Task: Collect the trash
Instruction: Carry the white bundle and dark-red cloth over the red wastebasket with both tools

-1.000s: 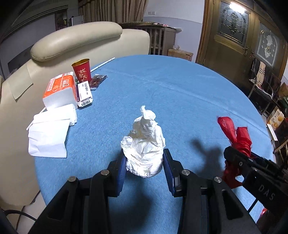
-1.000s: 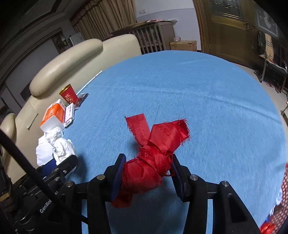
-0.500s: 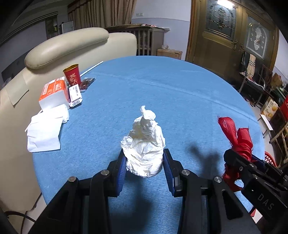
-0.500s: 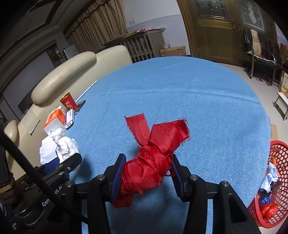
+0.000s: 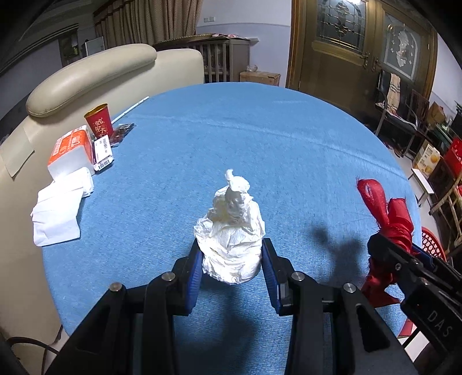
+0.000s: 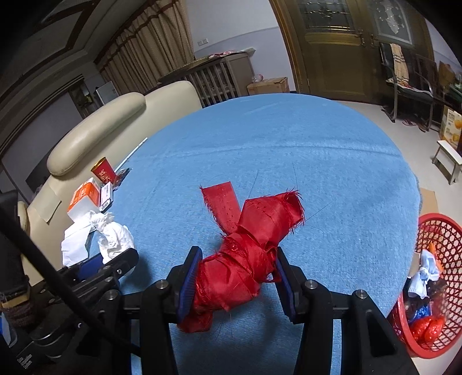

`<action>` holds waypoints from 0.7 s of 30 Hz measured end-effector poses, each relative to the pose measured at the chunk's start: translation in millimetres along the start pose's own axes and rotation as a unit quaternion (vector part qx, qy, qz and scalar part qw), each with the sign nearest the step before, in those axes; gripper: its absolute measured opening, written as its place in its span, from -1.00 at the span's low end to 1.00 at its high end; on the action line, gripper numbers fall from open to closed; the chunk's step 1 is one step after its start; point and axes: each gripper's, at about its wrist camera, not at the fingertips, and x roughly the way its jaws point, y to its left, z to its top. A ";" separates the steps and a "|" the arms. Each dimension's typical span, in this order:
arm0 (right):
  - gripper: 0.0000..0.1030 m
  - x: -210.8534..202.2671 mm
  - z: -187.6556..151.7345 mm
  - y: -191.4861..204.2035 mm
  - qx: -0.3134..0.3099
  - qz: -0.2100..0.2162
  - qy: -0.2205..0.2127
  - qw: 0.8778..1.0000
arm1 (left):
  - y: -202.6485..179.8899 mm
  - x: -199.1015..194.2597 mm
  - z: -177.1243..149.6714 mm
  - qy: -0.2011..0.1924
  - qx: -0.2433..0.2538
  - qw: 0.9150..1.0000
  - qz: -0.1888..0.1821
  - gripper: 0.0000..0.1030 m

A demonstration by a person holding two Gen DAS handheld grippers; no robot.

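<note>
Clamping a crumpled white tissue wad (image 5: 231,233) in the left tongs (image 5: 231,269) and a red ribbon bundle (image 6: 245,259) in the right tongs (image 6: 235,277), both lifted off the blue surface (image 6: 317,173), likely for dropping into the red basket (image 6: 450,230) right of them.

I'm in a home's living or dining room: a round desk (image 5: 260,138) under a blue cloth, a cream leather sofa (image 5: 95,75) against it, heavy curtains (image 5: 150,23), a wooden door with leaded glass (image 5: 340,37), a slatted wooden cabinet (image 6: 219,78), chairs (image 6: 410,83) by the wall, cardboard boxes (image 6: 268,85) on the floor.
</note>
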 end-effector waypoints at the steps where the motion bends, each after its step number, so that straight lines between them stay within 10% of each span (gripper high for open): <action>1: 0.00 -1.2 -0.6 -2.6 0.002 -0.001 -0.002 1.000 | -2.4 0.5 -0.1 0.001 0.002 1.000 -0.001 -0.21; 21: 0.01 -23.1 -6.3 -61.0 0.052 -0.035 -0.027 0.998 | -65.2 5.5 11.7 0.005 0.065 0.997 -0.047 -0.21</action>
